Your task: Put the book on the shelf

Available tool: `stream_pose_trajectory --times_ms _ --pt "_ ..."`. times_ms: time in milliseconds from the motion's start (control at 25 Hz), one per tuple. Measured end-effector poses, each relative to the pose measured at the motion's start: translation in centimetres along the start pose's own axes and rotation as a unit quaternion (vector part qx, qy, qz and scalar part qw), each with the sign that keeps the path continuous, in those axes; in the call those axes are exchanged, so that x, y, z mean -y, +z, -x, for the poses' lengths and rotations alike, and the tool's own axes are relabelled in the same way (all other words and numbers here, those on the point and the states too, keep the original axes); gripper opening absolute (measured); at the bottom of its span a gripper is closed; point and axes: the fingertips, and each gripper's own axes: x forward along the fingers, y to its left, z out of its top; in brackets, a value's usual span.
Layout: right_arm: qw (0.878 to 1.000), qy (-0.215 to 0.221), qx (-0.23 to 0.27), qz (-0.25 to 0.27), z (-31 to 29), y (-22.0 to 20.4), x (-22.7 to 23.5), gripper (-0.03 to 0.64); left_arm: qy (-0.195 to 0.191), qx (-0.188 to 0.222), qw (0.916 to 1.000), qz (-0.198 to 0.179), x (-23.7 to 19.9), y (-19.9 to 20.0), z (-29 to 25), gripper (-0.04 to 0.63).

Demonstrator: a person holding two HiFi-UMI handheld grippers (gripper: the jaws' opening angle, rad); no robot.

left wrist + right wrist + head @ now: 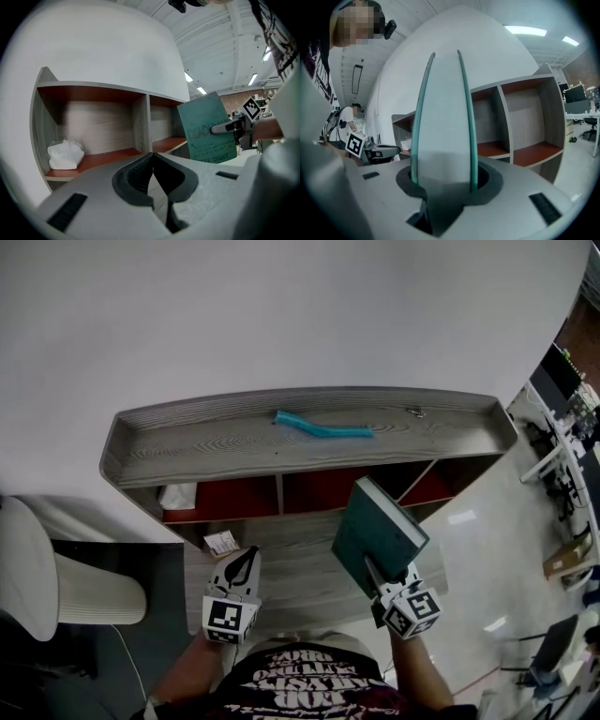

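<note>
Book near shelf front edge

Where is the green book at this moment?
In the head view the book is right of centre, clamped in the right claw, in front of the shelf, not yet inside it.

I see the teal hardcover book clamped at its near edge in my right claw, tilted upright, just in front of the grey wooden shelf, by its right red-lined compartments
</note>
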Motion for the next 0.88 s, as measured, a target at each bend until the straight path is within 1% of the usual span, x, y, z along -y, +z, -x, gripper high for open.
stream_pose_trajectory --times_ms 80,200,320,520,680,800,880 --pt "1.0 -0.001 -0.001 0.002 0.0 0.1 0.1 0.164 -0.009 -0.003 1.0 0.001 0.6 -0.2 -0.4 0.006" --pt "1.0 0.008 0.012 -0.007 -0.1 0.6 0.1 0.164 -0.015 -0.005 0.9999 -0.001 1.4 -0.2 -0.9 0.006" --pt "1.0 0.007 0.001 -0.01 -0.2 0.3 0.9 0.164 -0.014 -0.008 0.9999 0.0 2.0 -0.1 -1.3 0.006" --pt "0.999 0.021 -0.009 -0.037 -0.7 0.0 2.4 0.164 0.0 -0.028 0.9993 0.023 2.9 -1.6 -2.1 0.006" --pt "0.998 0.039 -0.011 -0.047 -1.2 0.0 3.4 0.164 0.002 -0.039 0.9988 0.029 4.1 -2.7 -3.3 0.006" --pt "0.997 0.051 -0.014 -0.062 -1.4 0.4 3.9 0.164 0.009 -0.04 0.9976 0.056 4.5 -2.7 -4.0 0.006" --pt "0.996 0.059 -0.016 -0.069 -1.6 0.6 4.4 0.164 0.017 -0.039 0.997 0.064 4.7 -2.9 -4.5 0.006"
